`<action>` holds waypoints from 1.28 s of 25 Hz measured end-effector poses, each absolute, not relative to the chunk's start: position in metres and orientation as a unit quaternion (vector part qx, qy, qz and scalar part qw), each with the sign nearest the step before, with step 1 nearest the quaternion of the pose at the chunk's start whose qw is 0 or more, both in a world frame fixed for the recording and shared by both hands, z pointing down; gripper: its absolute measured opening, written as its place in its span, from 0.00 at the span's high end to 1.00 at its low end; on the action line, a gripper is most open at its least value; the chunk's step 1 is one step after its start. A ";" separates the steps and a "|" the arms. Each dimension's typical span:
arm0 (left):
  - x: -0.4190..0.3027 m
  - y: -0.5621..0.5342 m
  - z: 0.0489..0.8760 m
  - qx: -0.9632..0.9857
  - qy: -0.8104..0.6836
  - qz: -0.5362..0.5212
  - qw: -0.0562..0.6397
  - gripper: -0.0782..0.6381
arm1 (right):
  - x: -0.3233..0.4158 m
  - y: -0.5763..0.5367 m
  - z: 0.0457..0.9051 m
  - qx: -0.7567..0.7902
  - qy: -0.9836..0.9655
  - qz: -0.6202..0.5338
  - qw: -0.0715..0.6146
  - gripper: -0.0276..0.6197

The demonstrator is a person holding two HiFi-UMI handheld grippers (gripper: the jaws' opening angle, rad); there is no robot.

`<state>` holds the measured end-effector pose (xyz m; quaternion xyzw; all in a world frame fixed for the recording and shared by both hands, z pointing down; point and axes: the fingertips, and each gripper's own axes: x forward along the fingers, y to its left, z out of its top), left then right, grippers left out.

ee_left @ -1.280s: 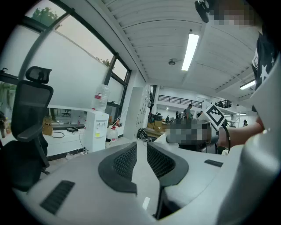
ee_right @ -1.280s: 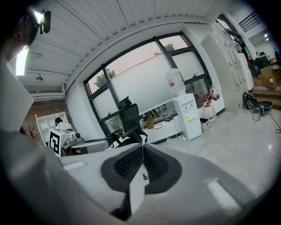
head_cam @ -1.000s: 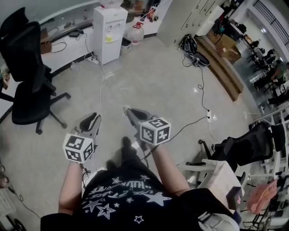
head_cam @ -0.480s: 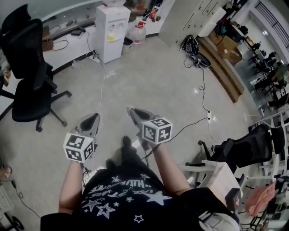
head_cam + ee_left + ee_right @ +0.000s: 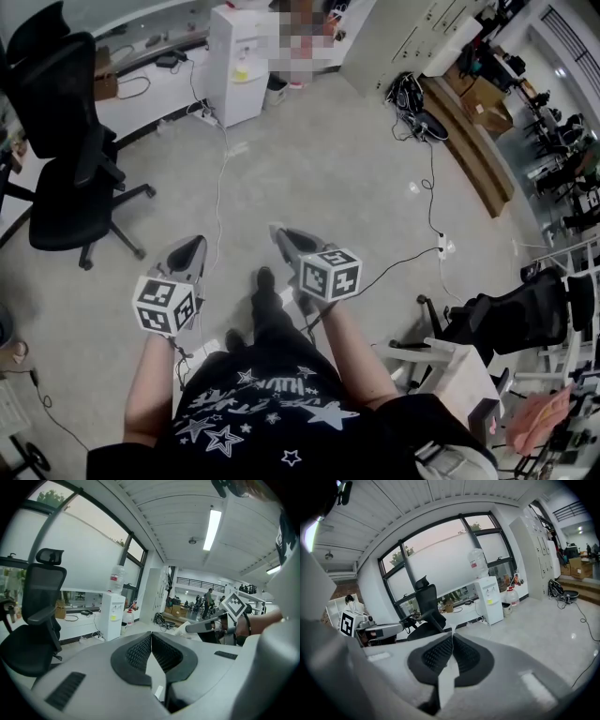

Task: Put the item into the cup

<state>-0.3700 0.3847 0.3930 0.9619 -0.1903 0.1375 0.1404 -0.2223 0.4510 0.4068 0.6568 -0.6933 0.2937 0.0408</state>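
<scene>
Item (image 5: 446,681): a thin, pale, sheet-like piece, showing edge-on at lower centre of the right gripper view. It is standing upright, and the right tool (image 5: 452,637) is pinching it between closed pads. Its narrow tip is poking just above the pad tips and its lower part is widening below them. What it is cannot be told.

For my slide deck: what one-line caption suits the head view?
Standing person holds left gripper and right gripper out over grey office floor, jaws together.
</scene>
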 end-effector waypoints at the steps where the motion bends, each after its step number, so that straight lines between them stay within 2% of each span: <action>1: -0.367 0.379 0.396 0.961 -0.190 0.140 0.144 0.88 | -0.218 0.445 0.409 0.657 -0.692 0.296 0.038 0.96; 8: -0.334 0.342 0.412 0.955 -0.192 0.157 0.162 0.88 | -0.179 0.403 0.424 0.652 -0.689 0.315 0.034 0.95; 22: -0.223 0.246 0.422 0.943 -0.212 0.179 0.183 0.88 | -0.056 0.298 0.431 0.642 -0.691 0.331 0.021 0.96; 32: -0.155 0.207 0.419 0.940 -0.226 0.183 0.179 0.88 | 0.013 0.257 0.434 0.627 -0.701 0.339 0.009 0.96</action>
